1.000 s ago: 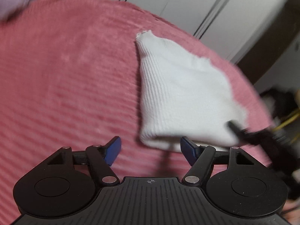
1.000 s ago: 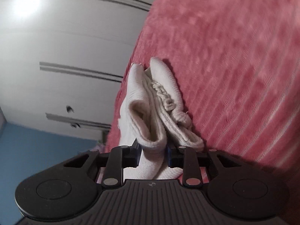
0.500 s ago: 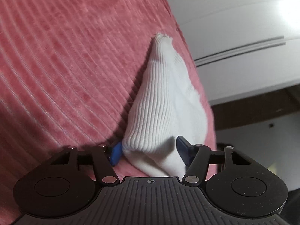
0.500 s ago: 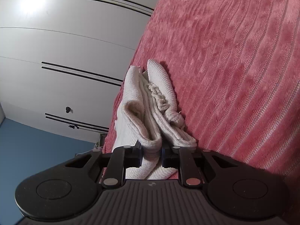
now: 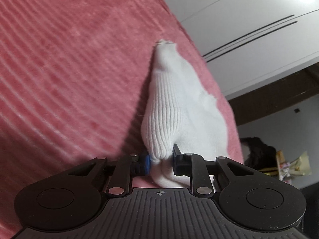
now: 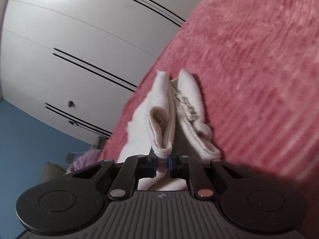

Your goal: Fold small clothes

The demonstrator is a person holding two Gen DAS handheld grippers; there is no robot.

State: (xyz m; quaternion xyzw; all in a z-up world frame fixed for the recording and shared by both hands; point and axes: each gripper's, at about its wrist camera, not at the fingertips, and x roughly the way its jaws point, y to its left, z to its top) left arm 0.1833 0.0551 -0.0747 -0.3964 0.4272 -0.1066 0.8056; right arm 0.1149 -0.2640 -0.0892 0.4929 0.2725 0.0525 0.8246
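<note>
Left wrist view: left gripper (image 5: 161,162) pinches one white sock (image 5: 175,107) at lower centre; right gripper (image 6: 162,162) clamps it too, on one pink bedspread (image 5: 65,63).

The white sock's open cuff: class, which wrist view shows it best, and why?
The right wrist view: the white sock shows its cuff mouth gaping just beyond the right gripper, which pinches it. The left wrist view shows only the ribbed outside and folded end, clamped in the left gripper.
</note>
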